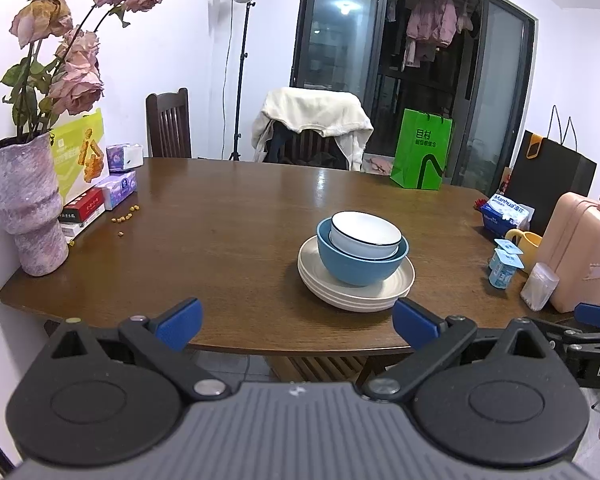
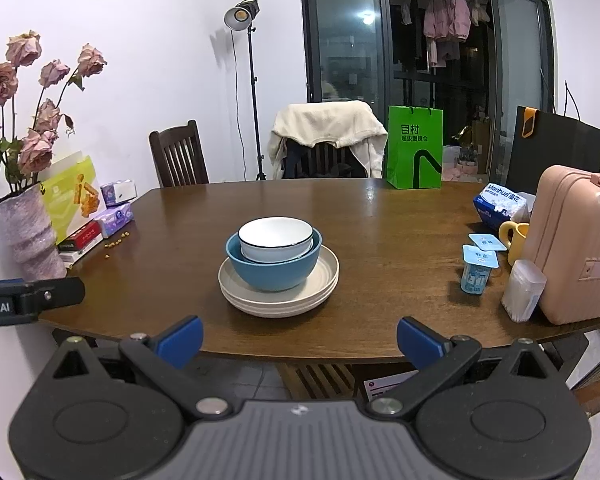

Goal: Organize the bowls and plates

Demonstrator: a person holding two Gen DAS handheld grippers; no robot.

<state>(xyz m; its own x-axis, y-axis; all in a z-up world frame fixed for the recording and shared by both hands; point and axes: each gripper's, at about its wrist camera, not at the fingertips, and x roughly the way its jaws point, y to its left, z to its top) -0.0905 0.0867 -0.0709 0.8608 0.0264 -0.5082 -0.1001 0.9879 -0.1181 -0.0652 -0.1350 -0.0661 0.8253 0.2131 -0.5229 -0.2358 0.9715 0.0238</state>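
Observation:
On the brown table stands one stack: cream plates at the bottom, a blue bowl on them, and a white bowl with a dark rim nested inside it. My left gripper is open and empty, held back at the table's near edge, short of the stack. My right gripper is also open and empty, at the near edge in front of the stack. Each gripper shows at the side of the other's view.
A pink vase of dried roses, boxes and tissue packs stand on the left. A pink case, yellow mug, yogurt cups, cotton swab box and bags crowd the right. Chairs stand behind the table.

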